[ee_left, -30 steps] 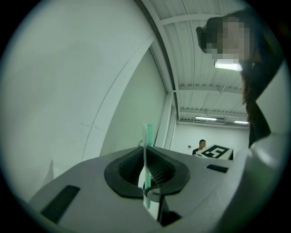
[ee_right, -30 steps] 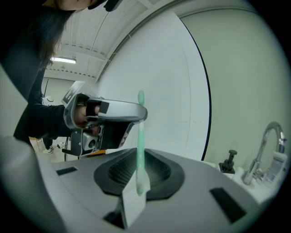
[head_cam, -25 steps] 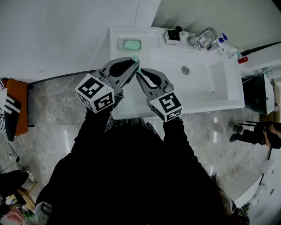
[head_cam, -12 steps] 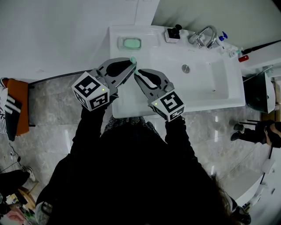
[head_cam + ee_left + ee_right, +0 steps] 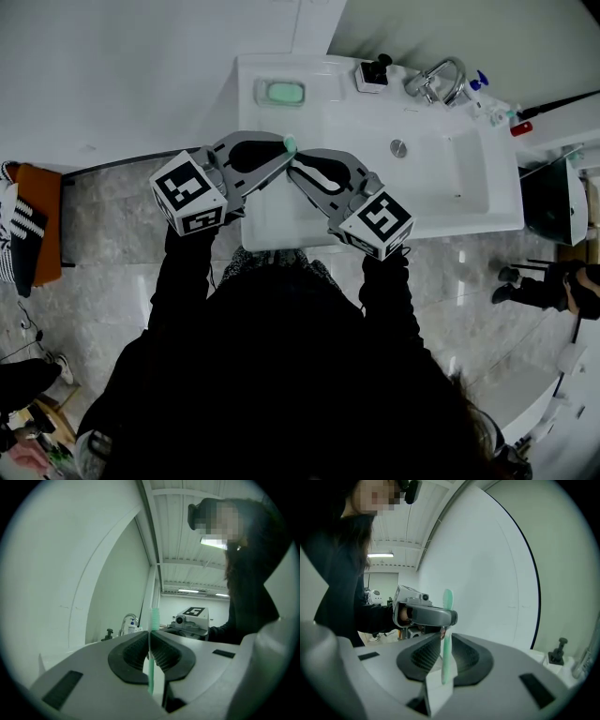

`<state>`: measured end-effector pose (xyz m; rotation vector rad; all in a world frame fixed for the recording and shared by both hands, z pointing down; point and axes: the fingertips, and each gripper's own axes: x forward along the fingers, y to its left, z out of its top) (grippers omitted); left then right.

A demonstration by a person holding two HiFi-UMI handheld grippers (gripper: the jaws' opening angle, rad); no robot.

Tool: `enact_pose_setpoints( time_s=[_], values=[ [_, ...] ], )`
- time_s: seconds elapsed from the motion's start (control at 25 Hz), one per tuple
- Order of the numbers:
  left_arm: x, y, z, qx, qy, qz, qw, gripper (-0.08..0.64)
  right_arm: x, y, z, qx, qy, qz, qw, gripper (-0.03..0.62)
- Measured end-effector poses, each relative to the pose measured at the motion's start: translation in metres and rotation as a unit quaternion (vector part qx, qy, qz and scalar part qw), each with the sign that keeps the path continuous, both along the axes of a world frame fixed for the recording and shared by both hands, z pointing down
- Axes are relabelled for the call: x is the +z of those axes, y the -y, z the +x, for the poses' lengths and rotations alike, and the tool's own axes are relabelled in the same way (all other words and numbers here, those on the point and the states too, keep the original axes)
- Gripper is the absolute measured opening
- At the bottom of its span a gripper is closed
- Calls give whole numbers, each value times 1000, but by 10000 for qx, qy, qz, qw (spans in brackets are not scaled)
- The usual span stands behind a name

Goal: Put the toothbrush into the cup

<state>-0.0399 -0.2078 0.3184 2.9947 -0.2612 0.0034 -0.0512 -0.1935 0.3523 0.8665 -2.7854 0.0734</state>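
Note:
A mint-green toothbrush [image 5: 290, 143] stands upright between both grippers above the left part of the white sink counter [image 5: 281, 216]. My left gripper [image 5: 284, 153] is shut on its shaft, with the brush head [image 5: 154, 617] sticking up past the jaw tips. Facing it, my right gripper [image 5: 293, 168] is closed round the lower end of the toothbrush [image 5: 447, 603], where a white sleeve-like piece [image 5: 437, 686] sits between its jaws. The left gripper [image 5: 424, 614] shows just beyond in the right gripper view. I cannot make out a cup.
A soap dish with green soap [image 5: 284, 93] lies at the counter's back left. A black-topped item [image 5: 372, 73], a chrome tap [image 5: 437, 79] and small bottles [image 5: 492, 105] line the back. The basin [image 5: 450, 178] is to the right. Grey floor and a white wall surround the counter.
Both grippers, still meeting at the toothbrush, drifted toward the counter's near edge. The left cube slid left and the right cube swung out to the right.

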Motion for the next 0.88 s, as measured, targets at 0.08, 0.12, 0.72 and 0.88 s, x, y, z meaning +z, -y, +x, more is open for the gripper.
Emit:
enact_pose_setpoints(
  time_s=[0.08, 0.12, 0.72, 0.88],
  values=[
    [-1, -6, 4, 182, 34, 69, 9998, 18, 1, -2, -3, -71, -23, 0, 10000, 61],
    [-1, -8, 5, 242, 40, 87, 9997, 18, 1, -2, -4, -86, -38, 8, 10000, 61],
    [-2, -28, 8, 844, 125, 102, 9963, 18, -5, -15, -6, -343, 41, -24, 9994, 45],
    [-5, -29, 8, 894, 41, 121, 9959, 19, -7, -14, -5, -382, 147, -89, 9991, 34]
  ],
)
